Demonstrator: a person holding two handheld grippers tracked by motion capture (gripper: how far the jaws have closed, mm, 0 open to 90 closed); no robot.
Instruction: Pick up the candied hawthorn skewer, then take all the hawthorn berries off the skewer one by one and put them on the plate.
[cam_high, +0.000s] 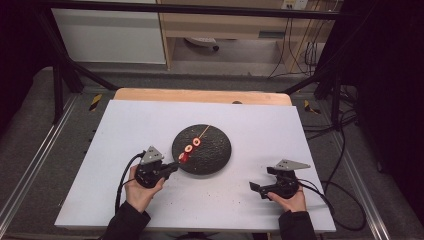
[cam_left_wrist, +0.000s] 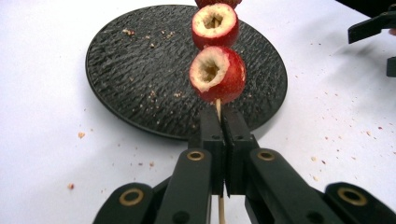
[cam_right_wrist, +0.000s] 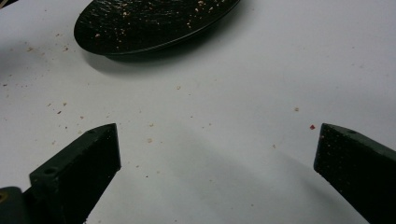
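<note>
Between my left gripper's (cam_left_wrist: 218, 122) jaws, pressed flat together, sits the thin wooden skewer (cam_left_wrist: 217, 106), clamped just below the nearest fruit. That lower fruit (cam_left_wrist: 217, 73) is red and glossy, cored so its pale hollow faces me; a second cored fruit (cam_left_wrist: 215, 25) rides just above it on the same stick, and a third begins at the top edge of the left gripper view. From the high view the skewer slants over the left part of the black plate (cam_high: 215, 155), its bare far end pointing away from me. My right gripper (cam_high: 264, 184) rests off to the right on the white table (cam_high: 125, 125), well apart from the plate, jaws spread wide with nothing between them. Crumbs dot the plate and the table near it. I judge the pick-up as done: the stick is secured and the fruits are on it. Whatever comes next for my free gripper has not begun.
</note>
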